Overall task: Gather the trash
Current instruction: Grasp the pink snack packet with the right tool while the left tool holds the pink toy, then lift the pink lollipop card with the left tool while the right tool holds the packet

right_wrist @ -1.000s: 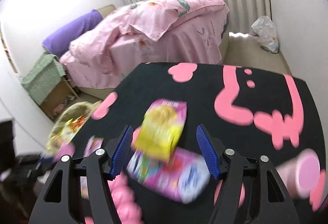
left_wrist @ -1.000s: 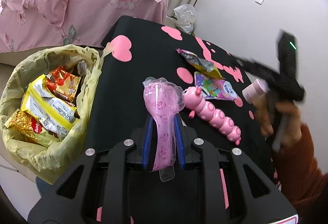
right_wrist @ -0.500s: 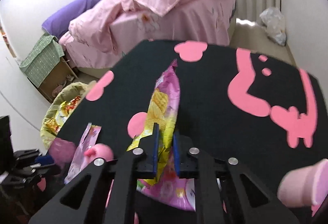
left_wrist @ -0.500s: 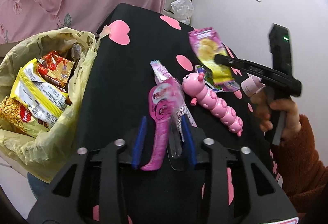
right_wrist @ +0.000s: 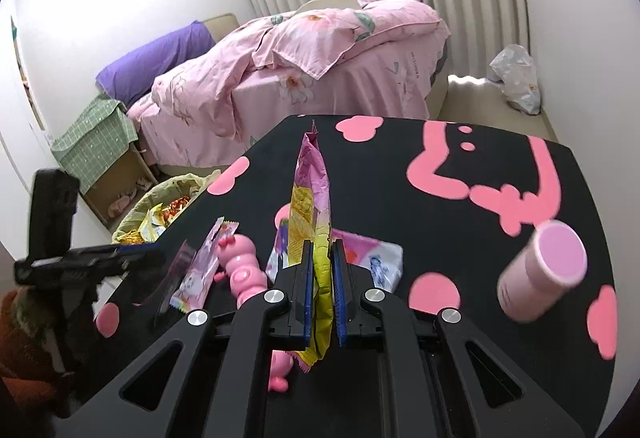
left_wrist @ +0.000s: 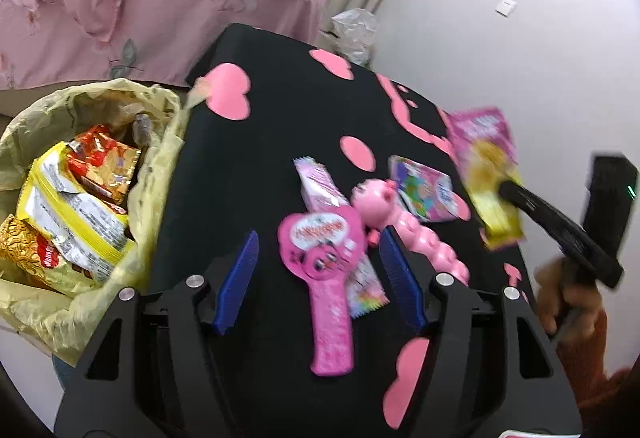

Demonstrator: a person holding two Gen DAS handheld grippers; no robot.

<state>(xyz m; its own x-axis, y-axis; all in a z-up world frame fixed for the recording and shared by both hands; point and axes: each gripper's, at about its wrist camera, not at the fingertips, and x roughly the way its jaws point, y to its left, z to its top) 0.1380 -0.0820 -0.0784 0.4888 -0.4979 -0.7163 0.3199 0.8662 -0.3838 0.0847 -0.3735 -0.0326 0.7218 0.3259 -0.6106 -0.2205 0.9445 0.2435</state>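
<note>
Right gripper (right_wrist: 322,292) clenched the yellow-pink wrapper (right_wrist: 312,205) above mid-table; left gripper (left_wrist: 318,278) had just been opening, the pink paddle pack (left_wrist: 324,270) released between its jaws, probably flat, near the bin-side table edge (left_wrist: 172,173).

Bright even indoor light, fisheye-warped edges, dark vignetted corners, slight motion blur

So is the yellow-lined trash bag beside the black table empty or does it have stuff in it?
Partly filled: the yellow-lined trash bag holds several red, yellow and gold snack wrappers.
</note>
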